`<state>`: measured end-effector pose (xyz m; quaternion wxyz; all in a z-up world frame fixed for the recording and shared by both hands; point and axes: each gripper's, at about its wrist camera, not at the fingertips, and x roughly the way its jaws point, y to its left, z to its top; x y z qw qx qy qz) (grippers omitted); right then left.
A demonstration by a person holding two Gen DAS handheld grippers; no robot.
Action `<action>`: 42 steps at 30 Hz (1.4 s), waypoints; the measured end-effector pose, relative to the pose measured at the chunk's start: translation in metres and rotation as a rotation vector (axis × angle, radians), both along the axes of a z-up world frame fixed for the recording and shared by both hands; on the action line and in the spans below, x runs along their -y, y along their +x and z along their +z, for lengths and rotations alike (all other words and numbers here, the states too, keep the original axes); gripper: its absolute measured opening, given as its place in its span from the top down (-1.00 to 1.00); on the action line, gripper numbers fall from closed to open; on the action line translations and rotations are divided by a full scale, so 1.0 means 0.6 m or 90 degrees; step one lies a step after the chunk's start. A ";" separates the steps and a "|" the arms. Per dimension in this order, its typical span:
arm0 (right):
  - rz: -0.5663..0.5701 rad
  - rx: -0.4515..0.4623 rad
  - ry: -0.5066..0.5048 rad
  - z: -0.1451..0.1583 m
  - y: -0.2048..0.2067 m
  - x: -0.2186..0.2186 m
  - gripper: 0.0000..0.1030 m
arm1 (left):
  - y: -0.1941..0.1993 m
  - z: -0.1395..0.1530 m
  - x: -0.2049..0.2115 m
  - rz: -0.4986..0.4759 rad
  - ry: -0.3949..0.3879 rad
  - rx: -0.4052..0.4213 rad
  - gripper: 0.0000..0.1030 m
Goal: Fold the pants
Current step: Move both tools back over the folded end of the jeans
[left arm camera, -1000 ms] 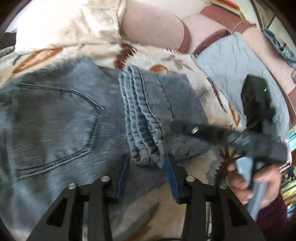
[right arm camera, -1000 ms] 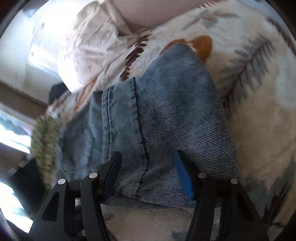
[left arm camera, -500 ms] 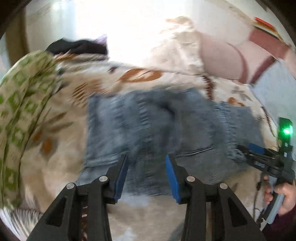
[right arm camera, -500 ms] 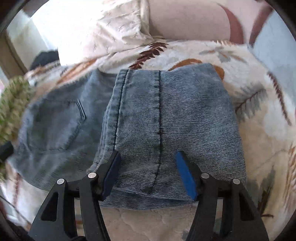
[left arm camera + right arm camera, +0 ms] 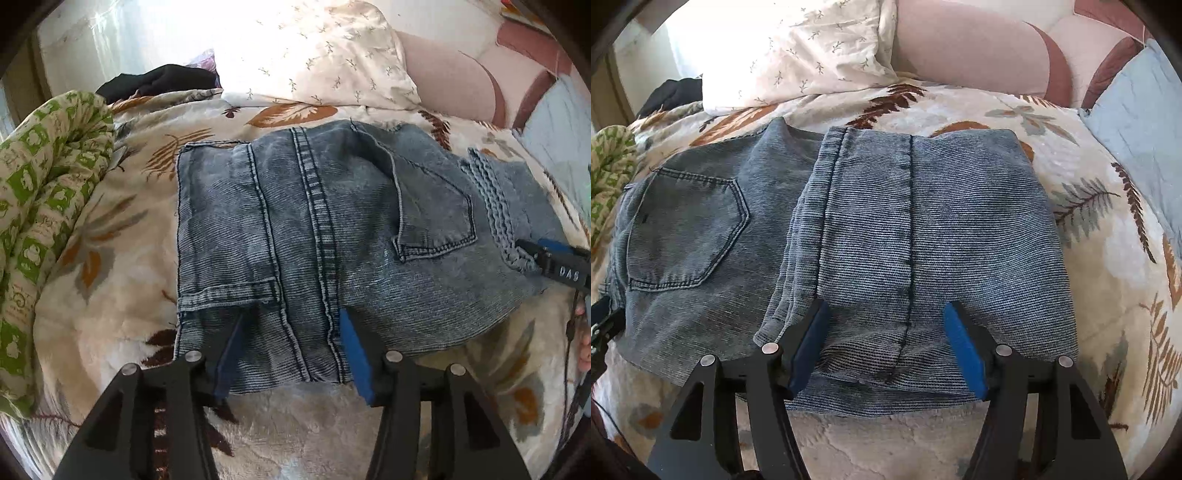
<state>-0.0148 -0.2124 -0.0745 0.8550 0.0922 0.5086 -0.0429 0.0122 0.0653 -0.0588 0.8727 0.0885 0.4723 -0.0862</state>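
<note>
Blue-grey denim pants (image 5: 332, 236) lie flat on a leaf-print bedspread (image 5: 110, 266), legs folded over the seat part on the right. My left gripper (image 5: 291, 350) is open, its blue pads over the near edge at the waistband end, holding nothing. In the right wrist view the pants (image 5: 886, 229) show the folded legs stacked on top, back pocket to the left. My right gripper (image 5: 886, 343) is open over the near edge of the folded leg stack. Its tip also shows in the left wrist view (image 5: 554, 258) at the hem end.
A white pillow (image 5: 317, 55) and pink cushions (image 5: 967, 48) lie behind the pants. A green patterned blanket (image 5: 40, 206) is bunched at the left. A light blue pillow (image 5: 1137, 147) is at the right. Dark clothing (image 5: 162, 81) lies at the back left.
My left gripper has swung from the folded hem end to the waistband end on the left. My right gripper has pulled back and levelled over the folded legs. Both stayed open.
</note>
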 end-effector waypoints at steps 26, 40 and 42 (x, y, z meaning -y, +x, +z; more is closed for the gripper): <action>0.029 0.181 0.062 0.120 -0.030 -0.064 -0.41 | -0.033 0.104 -0.095 0.178 0.092 0.187 -0.99; 0.046 0.202 0.038 0.113 -0.021 -0.082 -0.41 | -0.008 0.104 -0.118 0.206 0.073 0.182 -0.99; 0.046 0.208 0.037 0.115 -0.020 -0.079 -0.41 | -0.003 0.104 -0.114 0.204 0.076 0.183 -0.99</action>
